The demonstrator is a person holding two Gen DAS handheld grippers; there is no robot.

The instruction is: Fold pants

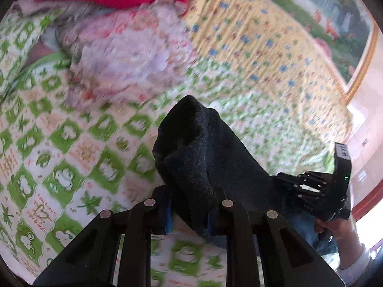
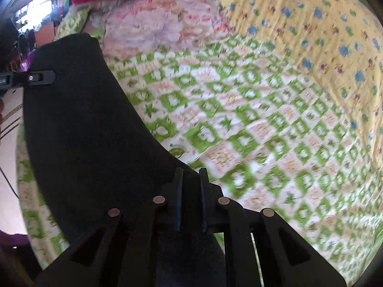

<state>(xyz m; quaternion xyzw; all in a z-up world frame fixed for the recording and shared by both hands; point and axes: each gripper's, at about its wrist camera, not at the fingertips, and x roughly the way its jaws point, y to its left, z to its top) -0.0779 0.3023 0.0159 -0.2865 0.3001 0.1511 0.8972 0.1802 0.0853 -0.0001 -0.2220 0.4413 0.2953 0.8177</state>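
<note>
Both tools clamp the dark pants [image 1: 203, 157]: left tool [image 1: 189, 217] pinches a bunched edge, right tool [image 2: 190, 201] another, cloth hanging over the bed [image 2: 239, 119]. Pile [image 1: 124, 59] sits at 11 o'clock. Keep both grips firm, pull taut, lay flat before folding.

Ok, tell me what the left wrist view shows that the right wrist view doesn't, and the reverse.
Left wrist only: a hand holding the right gripper, a framed picture. Right wrist only: a cluttered room corner, the left gripper reaching in from the side. Both: the black pants clamped in each gripper, the green checked sheet, the yellow sheet, a pile of red and pale laundry.
</note>
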